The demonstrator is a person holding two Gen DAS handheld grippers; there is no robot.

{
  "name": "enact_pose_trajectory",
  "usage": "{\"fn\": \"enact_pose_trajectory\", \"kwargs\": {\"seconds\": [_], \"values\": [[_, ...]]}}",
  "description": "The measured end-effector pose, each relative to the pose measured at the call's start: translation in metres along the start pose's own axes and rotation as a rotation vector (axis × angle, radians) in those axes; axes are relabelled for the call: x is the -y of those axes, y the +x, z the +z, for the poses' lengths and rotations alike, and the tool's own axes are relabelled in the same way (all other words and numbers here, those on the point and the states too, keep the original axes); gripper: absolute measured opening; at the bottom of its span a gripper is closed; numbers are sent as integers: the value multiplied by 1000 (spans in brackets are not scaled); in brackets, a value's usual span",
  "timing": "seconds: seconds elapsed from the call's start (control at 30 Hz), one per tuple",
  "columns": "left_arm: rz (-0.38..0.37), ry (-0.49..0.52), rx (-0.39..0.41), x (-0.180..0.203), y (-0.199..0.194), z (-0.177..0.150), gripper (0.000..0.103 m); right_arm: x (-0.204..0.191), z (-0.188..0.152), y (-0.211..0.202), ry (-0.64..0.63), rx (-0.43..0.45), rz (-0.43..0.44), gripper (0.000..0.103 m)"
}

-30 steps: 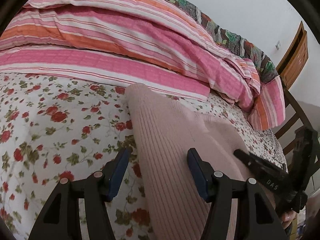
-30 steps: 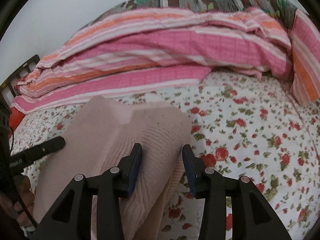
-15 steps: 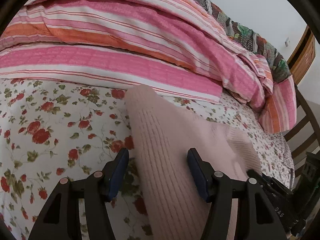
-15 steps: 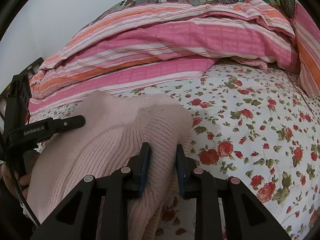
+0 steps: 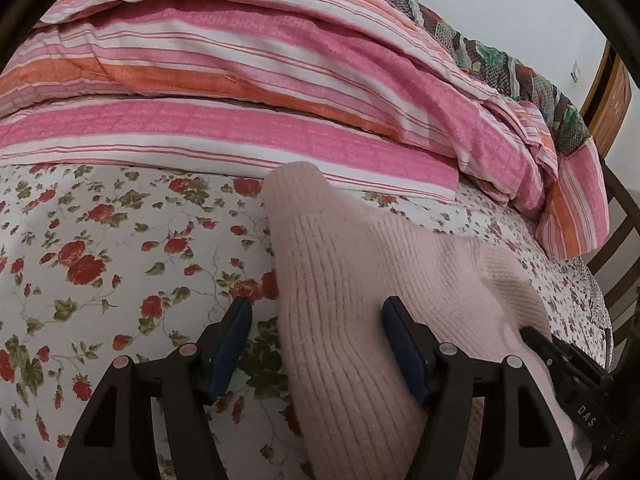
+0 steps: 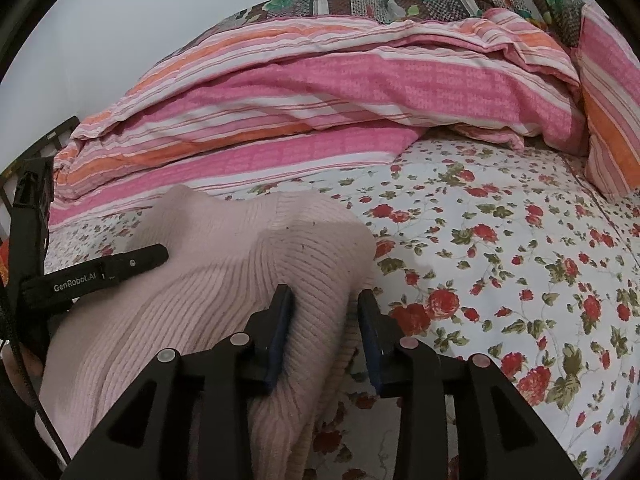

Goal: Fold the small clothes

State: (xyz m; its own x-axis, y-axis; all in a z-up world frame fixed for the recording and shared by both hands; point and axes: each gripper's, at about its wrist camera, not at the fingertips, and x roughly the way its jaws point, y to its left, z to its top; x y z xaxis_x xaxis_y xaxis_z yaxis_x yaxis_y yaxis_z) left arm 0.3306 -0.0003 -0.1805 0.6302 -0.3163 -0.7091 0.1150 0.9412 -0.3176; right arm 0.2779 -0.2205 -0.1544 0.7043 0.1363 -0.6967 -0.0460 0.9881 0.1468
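A pale pink ribbed knit garment (image 5: 360,280) lies on the floral bedsheet (image 5: 100,248). My left gripper (image 5: 316,344) is open, its fingers astride the garment's left edge, one over the sheet and one over the knit. In the right wrist view the same garment (image 6: 224,280) bulges up. My right gripper (image 6: 324,332) is open, with a fold of the garment's right edge between its fingers, and a gap shows beside the right finger. The left gripper shows at that view's left edge (image 6: 96,272).
A pink, orange and white striped duvet (image 5: 260,92) is piled along the far side of the bed, with a dark patterned blanket (image 6: 400,0) behind it. A wooden chair (image 5: 616,240) stands at the right bed edge. Floral sheet (image 6: 520,260) spreads to the right.
My right gripper closed on the garment's fold half a second ago and has now opened again. Both grippers have moved forward toward the duvet.
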Motion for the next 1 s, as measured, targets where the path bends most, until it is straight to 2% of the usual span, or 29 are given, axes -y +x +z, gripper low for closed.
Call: {"fn": "enact_pose_trajectory", "kwargs": {"seconds": [0.07,0.5,1.0], "values": [[1,2,5,0,-1,0,67,4,0,1,21,-2,0,39],[9,8,14,0,-3,-1,68,-5,-5,-7,-8,34,-59,39],[11,7,15,1,-3,-1,68,-3,-4,-6,0,33,-53,41]]}}
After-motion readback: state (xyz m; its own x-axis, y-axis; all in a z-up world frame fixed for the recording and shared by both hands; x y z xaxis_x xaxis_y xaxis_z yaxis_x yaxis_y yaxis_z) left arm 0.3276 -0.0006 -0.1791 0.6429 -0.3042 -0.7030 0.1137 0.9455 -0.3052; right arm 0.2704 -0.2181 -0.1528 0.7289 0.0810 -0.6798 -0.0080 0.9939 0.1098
